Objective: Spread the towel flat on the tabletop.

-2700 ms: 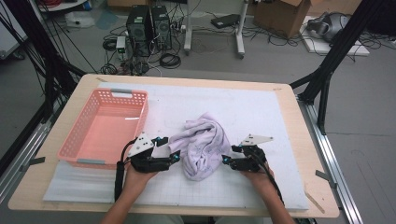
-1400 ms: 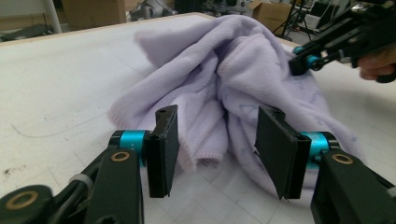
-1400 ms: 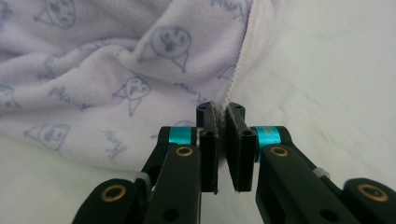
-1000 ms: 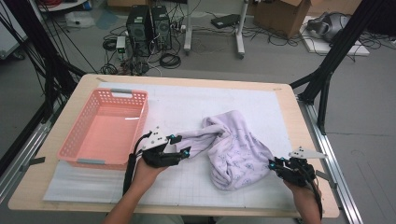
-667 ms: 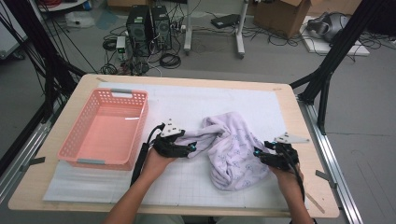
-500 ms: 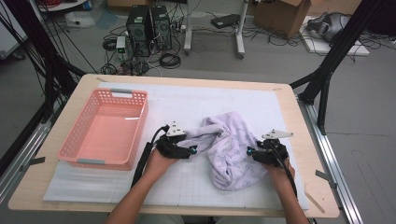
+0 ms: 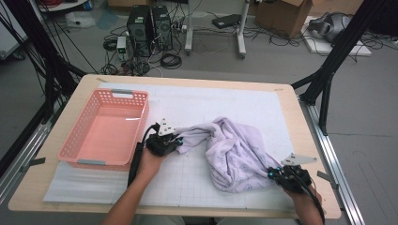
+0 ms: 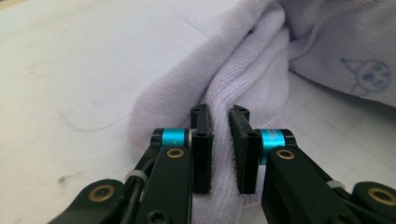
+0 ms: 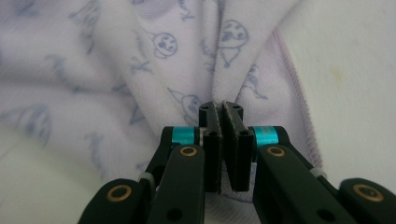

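You have one towel (image 7: 237, 157) and one basket (image 7: 105, 136). Your left gripper (image 8: 219, 122) has just closed, pinching towel; your right gripper (image 9: 219, 112) likewise. No readable writing.

Between the fingers (image 8: 201, 154) lies a soft, fuzzy lilac cloth towel (image 7: 234, 154), beside them a glossy pink plastic basket (image 7: 105, 133), under them a matt white mat (image 7: 225, 101) on pale wood.
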A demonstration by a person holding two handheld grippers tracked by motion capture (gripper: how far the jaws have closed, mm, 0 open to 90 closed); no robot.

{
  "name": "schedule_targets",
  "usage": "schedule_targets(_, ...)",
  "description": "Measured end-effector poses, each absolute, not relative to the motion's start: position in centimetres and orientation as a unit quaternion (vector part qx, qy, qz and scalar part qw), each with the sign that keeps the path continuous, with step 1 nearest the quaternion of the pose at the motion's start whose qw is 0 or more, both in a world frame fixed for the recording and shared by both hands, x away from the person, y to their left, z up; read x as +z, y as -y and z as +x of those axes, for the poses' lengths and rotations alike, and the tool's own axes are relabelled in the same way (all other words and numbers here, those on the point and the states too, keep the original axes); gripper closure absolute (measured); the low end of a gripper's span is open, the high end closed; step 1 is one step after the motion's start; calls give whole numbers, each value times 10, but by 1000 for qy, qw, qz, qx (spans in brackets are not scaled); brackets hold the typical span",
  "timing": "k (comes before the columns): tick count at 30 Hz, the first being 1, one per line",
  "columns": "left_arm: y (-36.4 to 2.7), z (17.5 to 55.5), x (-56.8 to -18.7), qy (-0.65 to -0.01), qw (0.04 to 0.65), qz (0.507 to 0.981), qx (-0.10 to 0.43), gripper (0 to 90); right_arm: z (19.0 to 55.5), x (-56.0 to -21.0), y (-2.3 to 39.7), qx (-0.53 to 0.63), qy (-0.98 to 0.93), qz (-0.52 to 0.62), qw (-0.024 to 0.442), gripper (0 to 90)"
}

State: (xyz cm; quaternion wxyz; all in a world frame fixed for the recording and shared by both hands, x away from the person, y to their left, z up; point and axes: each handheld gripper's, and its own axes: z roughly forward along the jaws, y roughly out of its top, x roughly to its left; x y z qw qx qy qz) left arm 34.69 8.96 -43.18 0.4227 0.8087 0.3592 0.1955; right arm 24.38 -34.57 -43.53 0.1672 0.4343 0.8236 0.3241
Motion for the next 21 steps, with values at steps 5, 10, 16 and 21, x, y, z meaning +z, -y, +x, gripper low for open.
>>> schedule_targets(5, -97, 348, -432, -373, 439, 795, 189, 734, 217, -430, 358, 343, -821, 430, 152, 815)
schedule_targets(10, -94, 341, -424, -357, 482, 780, 180, 457, 233, -415, 346, 384, -798, 422, 192, 570)
schedule_targets(16, -83, 349, -435, -350, 455, 801, 169, 379, 289, -416, 310, 387, -800, 411, 203, 443)
schedule_targets(21, -78, 360, -450, -366, 431, 810, 155, 380, 328, -430, 278, 327, -841, 391, 182, 412)
